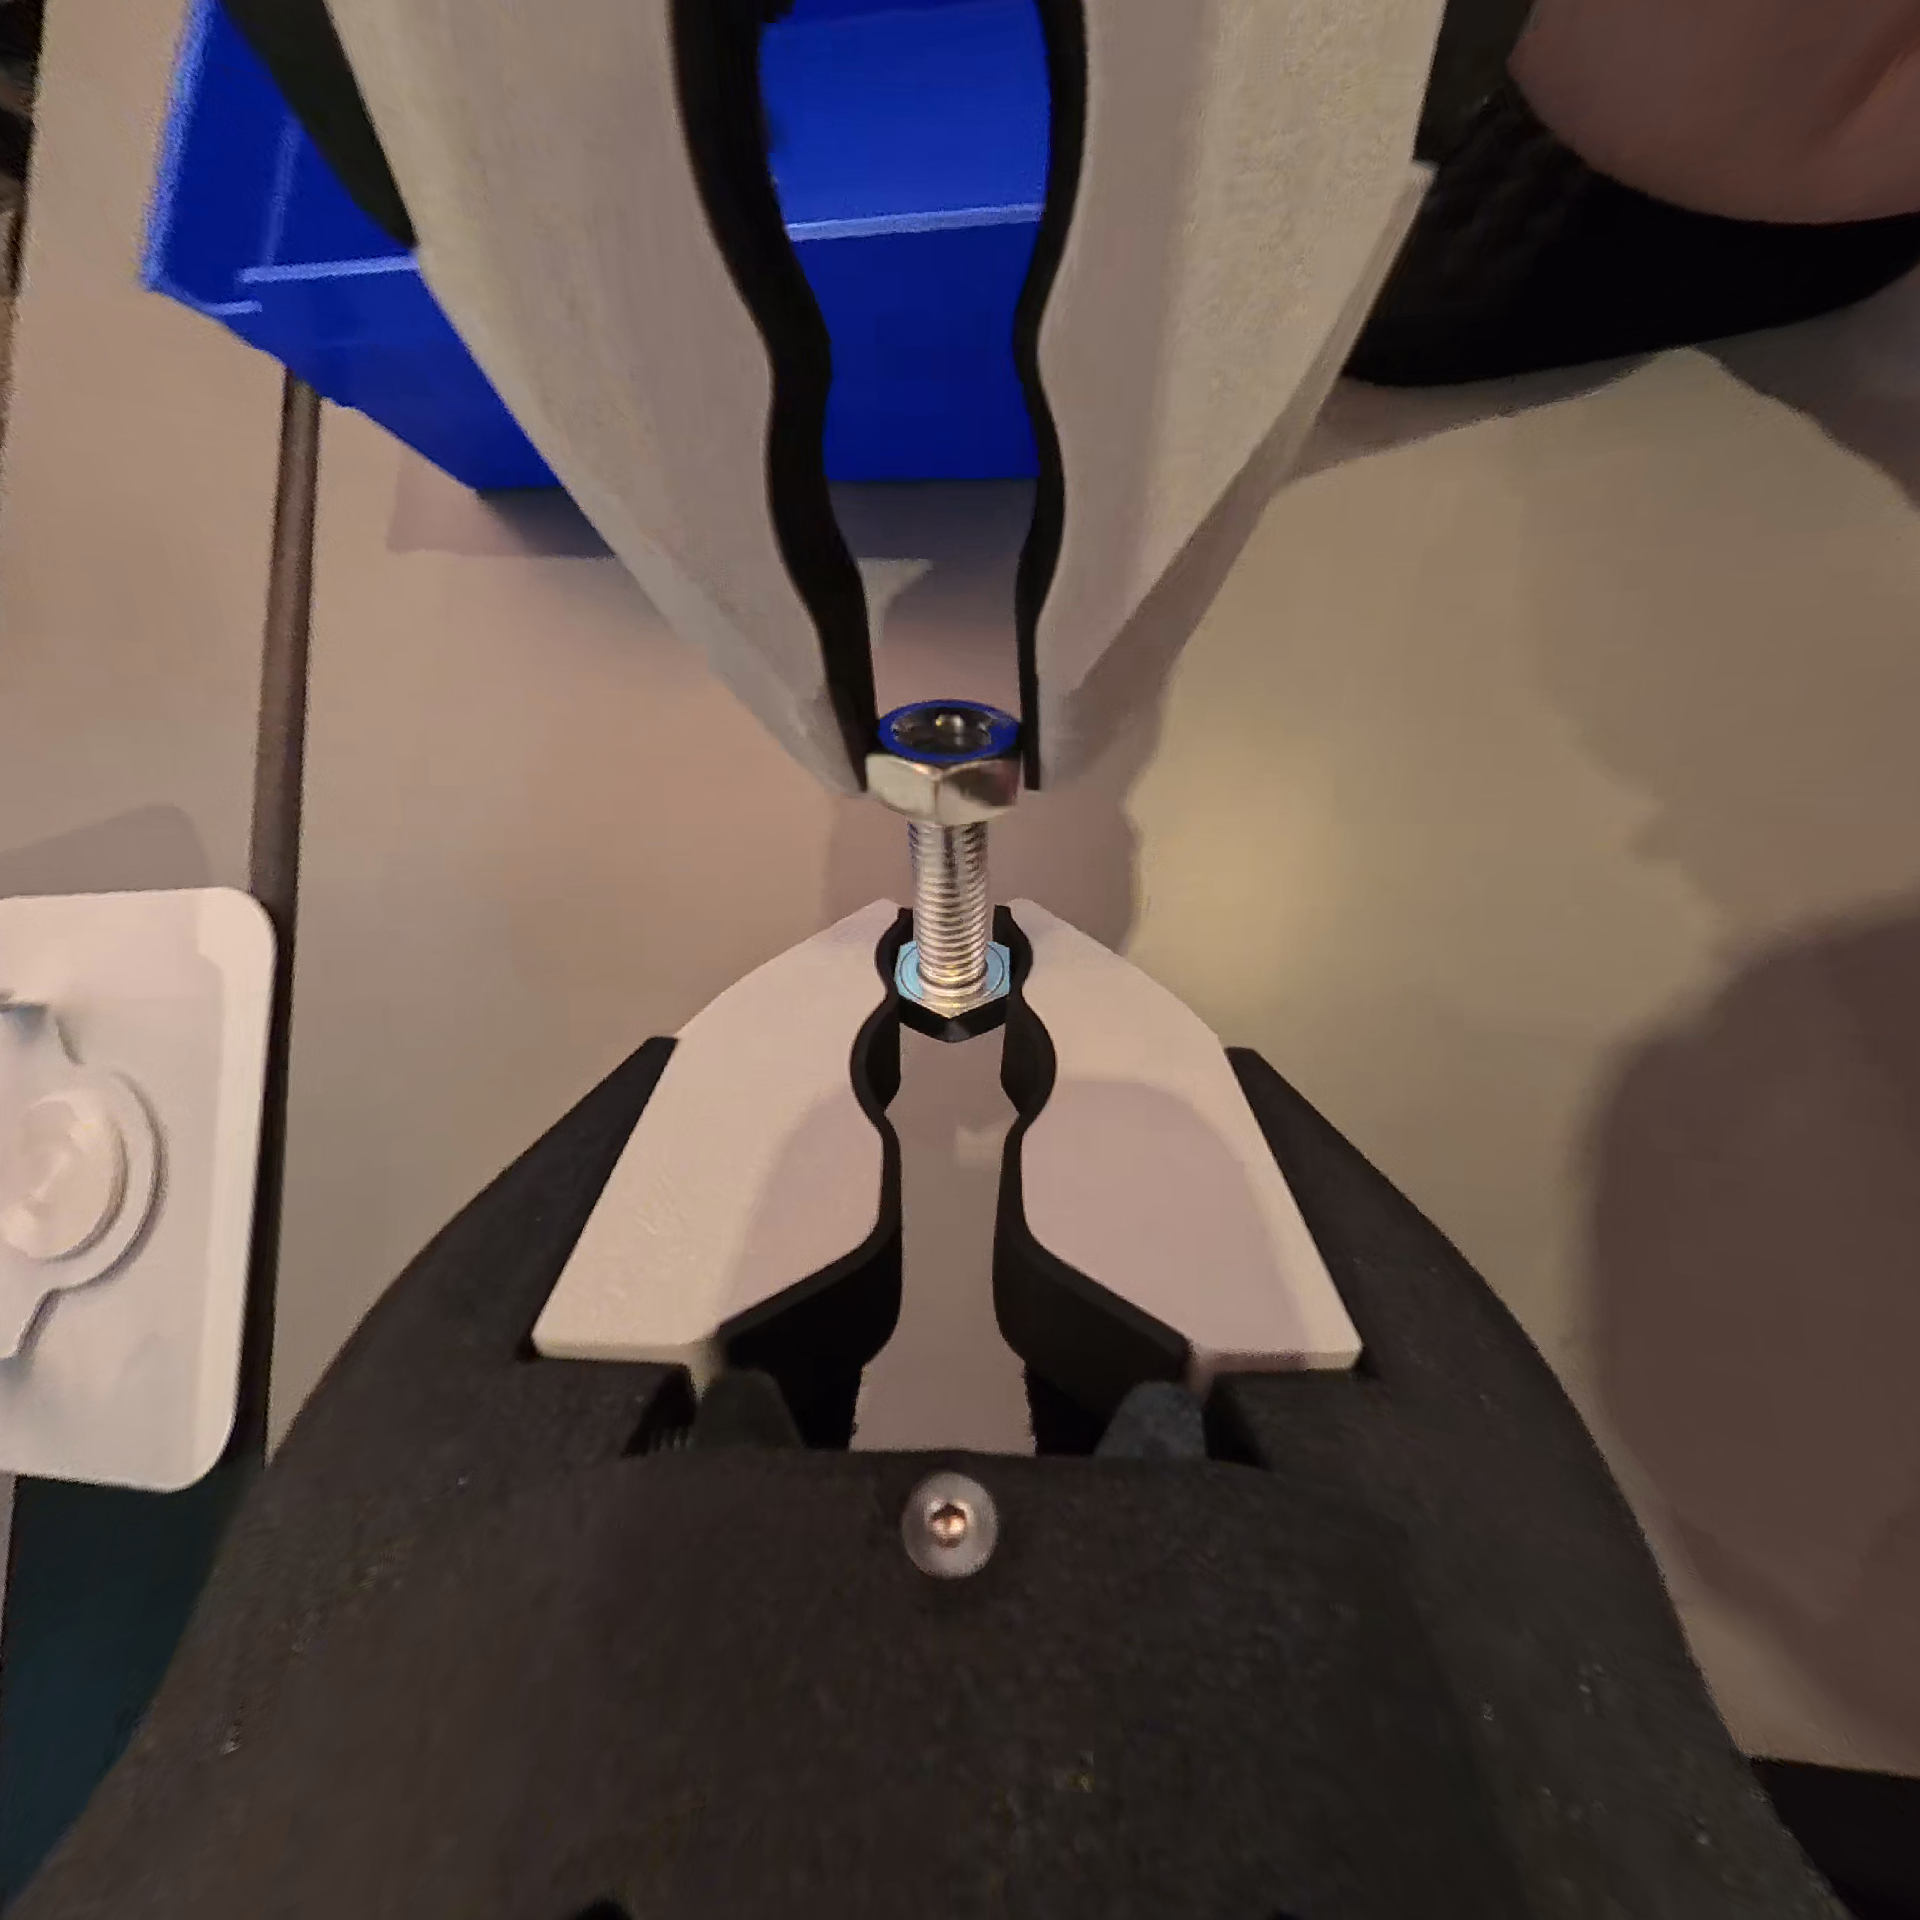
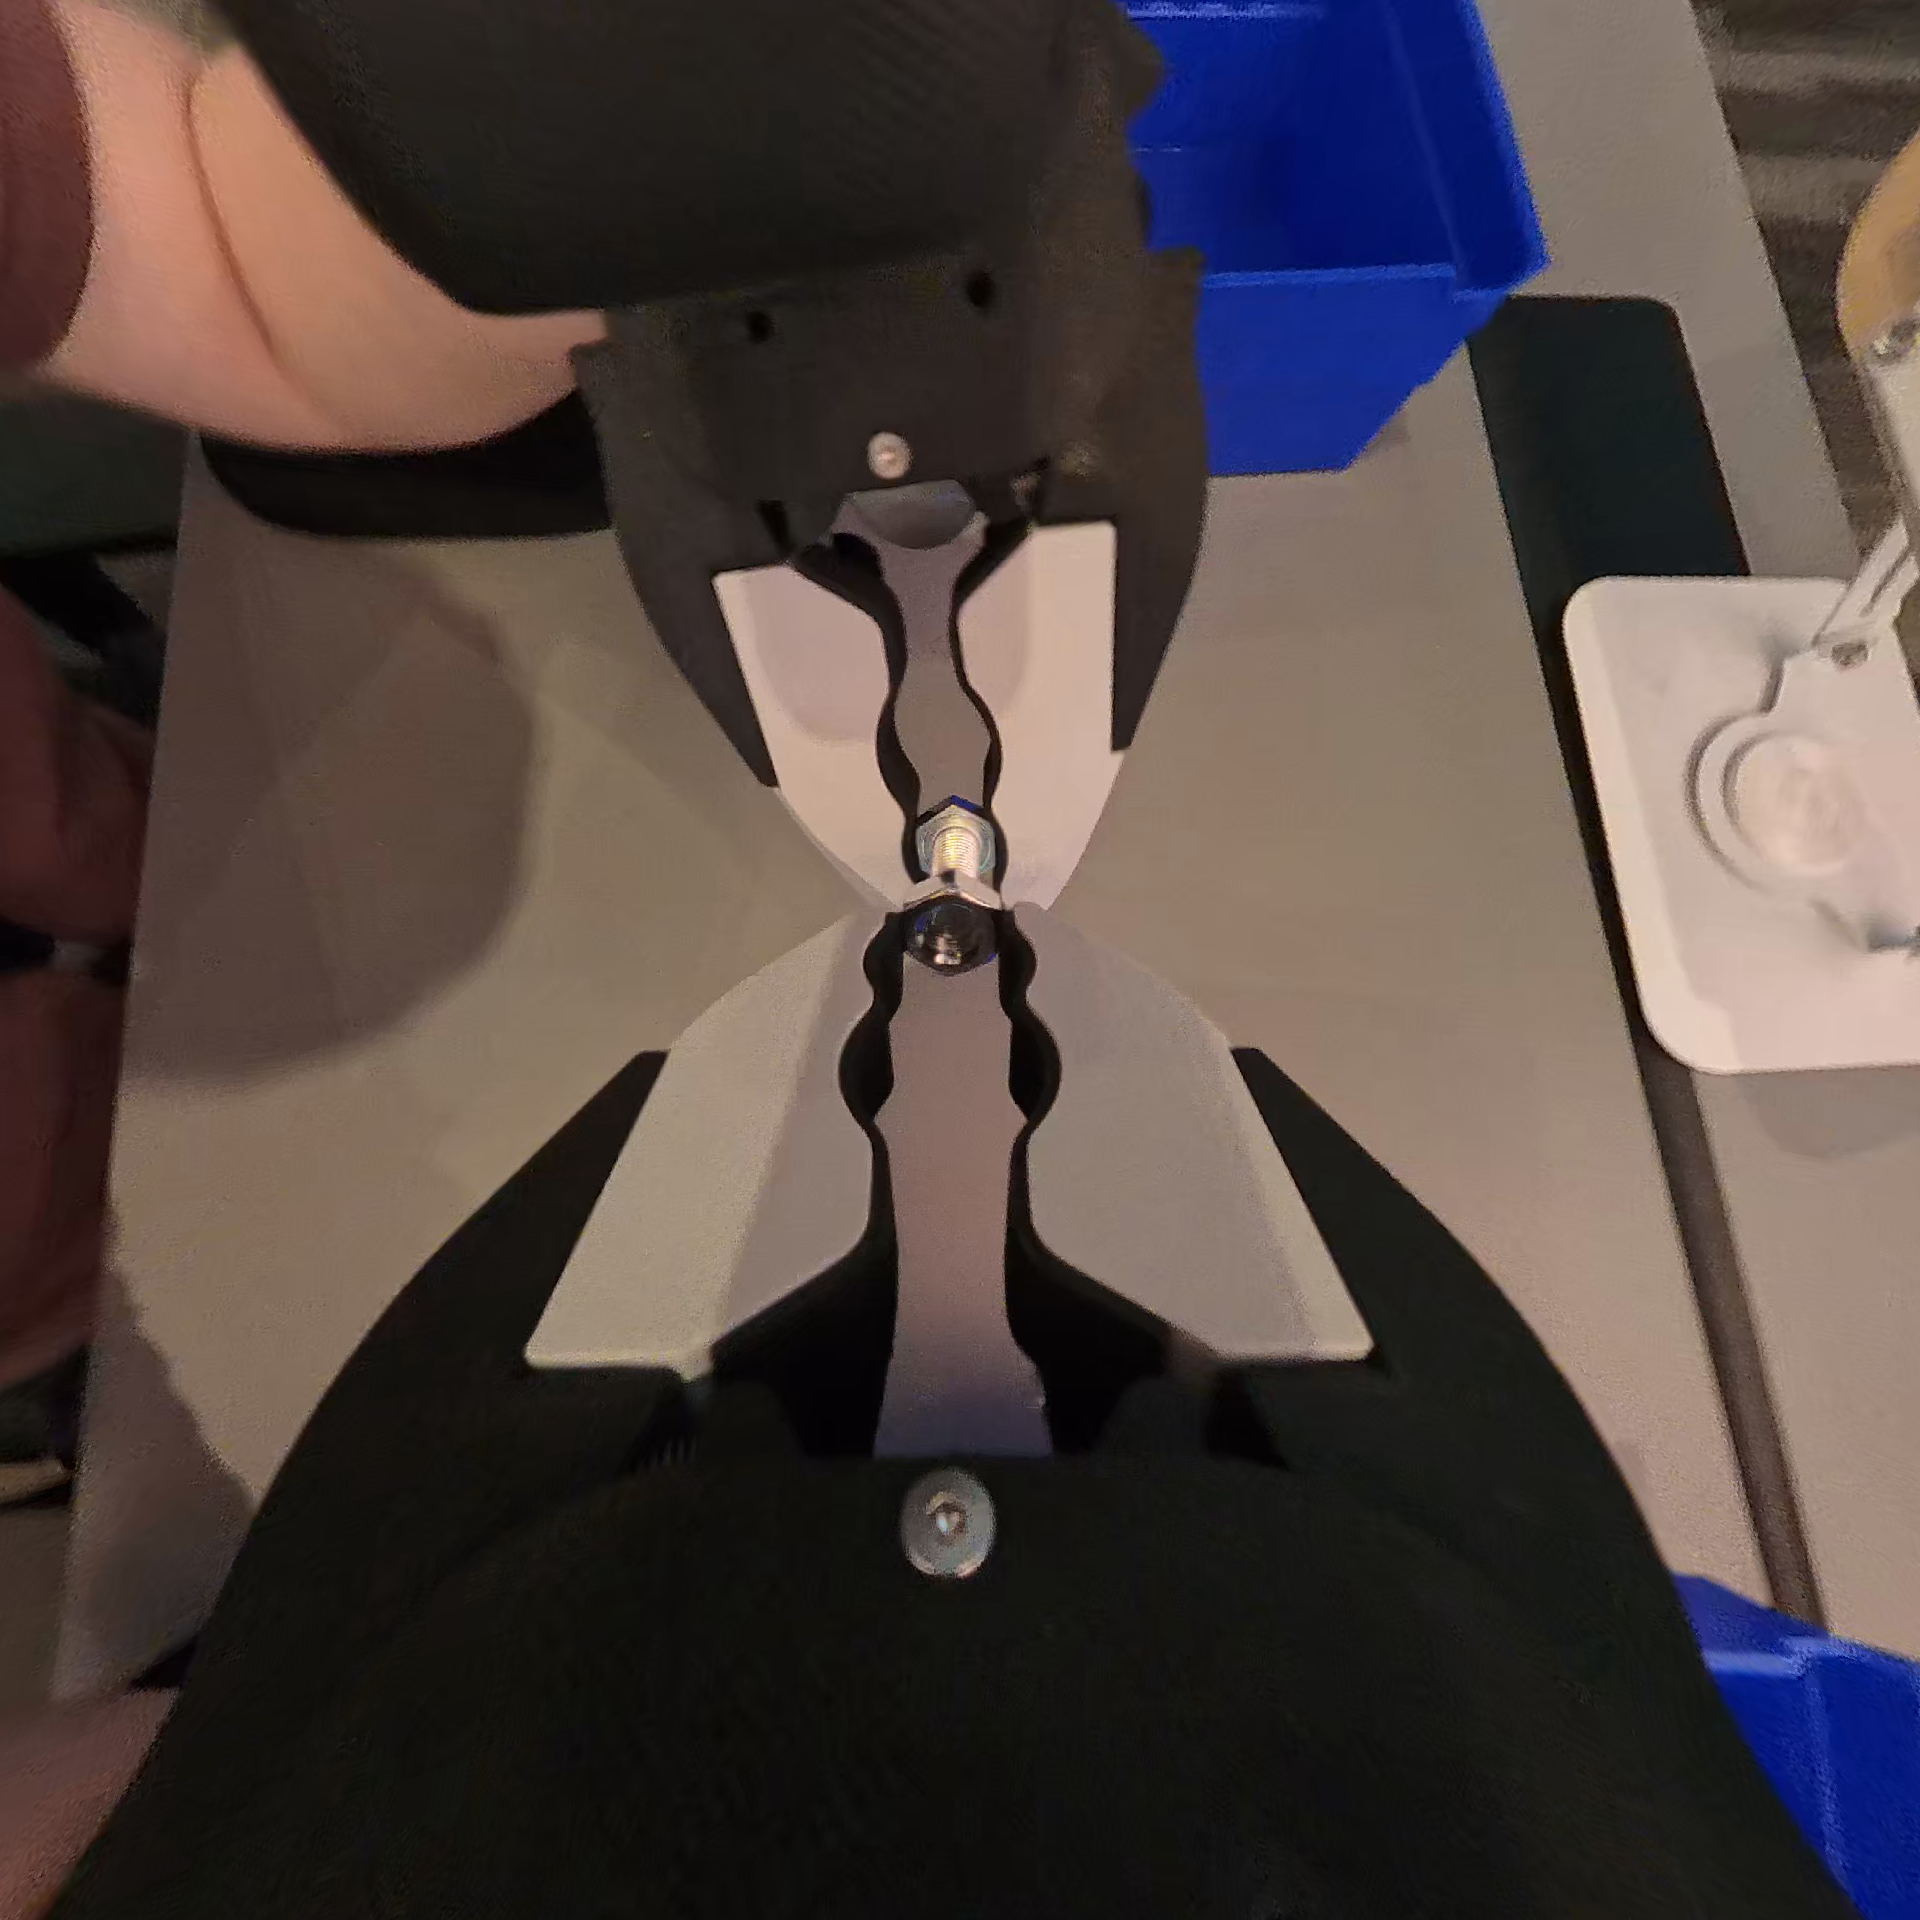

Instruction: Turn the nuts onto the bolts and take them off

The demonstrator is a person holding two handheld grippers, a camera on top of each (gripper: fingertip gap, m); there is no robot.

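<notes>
My left gripper (image 1: pixel 951 951) pinches a hex nut (image 1: pixel 948 997) on the shiny threaded bolt (image 1: pixel 945 904). My right gripper (image 2: pixel 951 935) clamps its hex head, so the bolt's axis runs gripper to gripper.

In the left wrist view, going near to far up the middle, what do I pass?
left gripper → bolt head clamped in it → threaded shank → nut → right gripper pinching that nut → blue bin

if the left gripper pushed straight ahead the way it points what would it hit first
Most likely the right gripper, which faces it head-on along the bolt. The left gripper holds the bolt's head end; the right grips the nut on the far end, so bolt and nut press into it.
</notes>
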